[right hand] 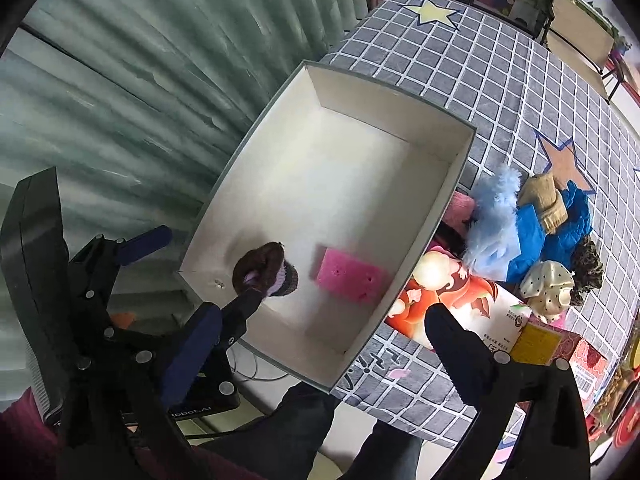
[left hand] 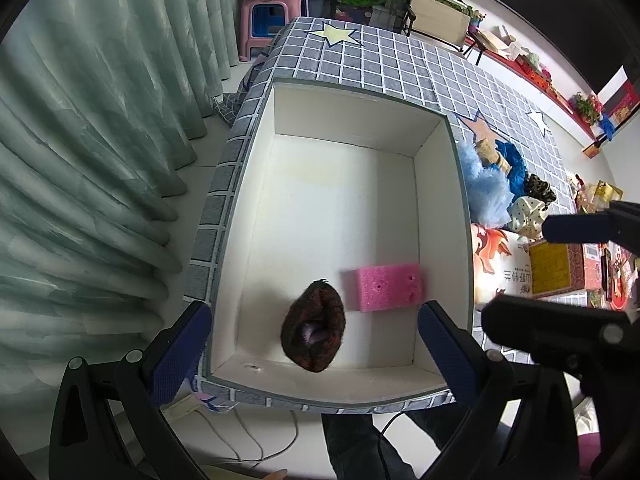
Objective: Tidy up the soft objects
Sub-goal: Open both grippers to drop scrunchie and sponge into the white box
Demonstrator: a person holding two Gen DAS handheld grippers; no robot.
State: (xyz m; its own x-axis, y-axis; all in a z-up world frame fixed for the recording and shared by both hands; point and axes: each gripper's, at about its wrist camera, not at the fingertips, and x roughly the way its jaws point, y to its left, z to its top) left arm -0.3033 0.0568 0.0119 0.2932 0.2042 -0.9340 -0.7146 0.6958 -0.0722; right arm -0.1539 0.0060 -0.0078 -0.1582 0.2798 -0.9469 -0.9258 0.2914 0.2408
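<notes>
A white open box (left hand: 440,168) (right hand: 452,184) sits on the grey grid tablecloth. Inside its near end lie a dark brown knitted item (left hand: 314,330) (right hand: 266,270) and a pink sponge (left hand: 390,286) (right hand: 350,278). My left gripper (left hand: 314,354) is open, its fingers spread wide above the box's near edge over the knitted item. My right gripper (right hand: 324,348) is open and empty above the box's near corner. A pile of soft things lies right of the box: a light blue fluffy piece (left hand: 482,192) (right hand: 494,220), a blue cloth (right hand: 560,232), a tan knit (right hand: 546,200), a dotted cream scrunchie (left hand: 526,214) (right hand: 546,286).
A printed carton with a cartoon dragon (left hand: 504,264) (right hand: 460,296) lies beside the box. Green curtains (left hand: 100,140) hang left of the table. A pink stool (left hand: 272,12) and shelves stand beyond the far table end. Cables lie on the floor below the near edge.
</notes>
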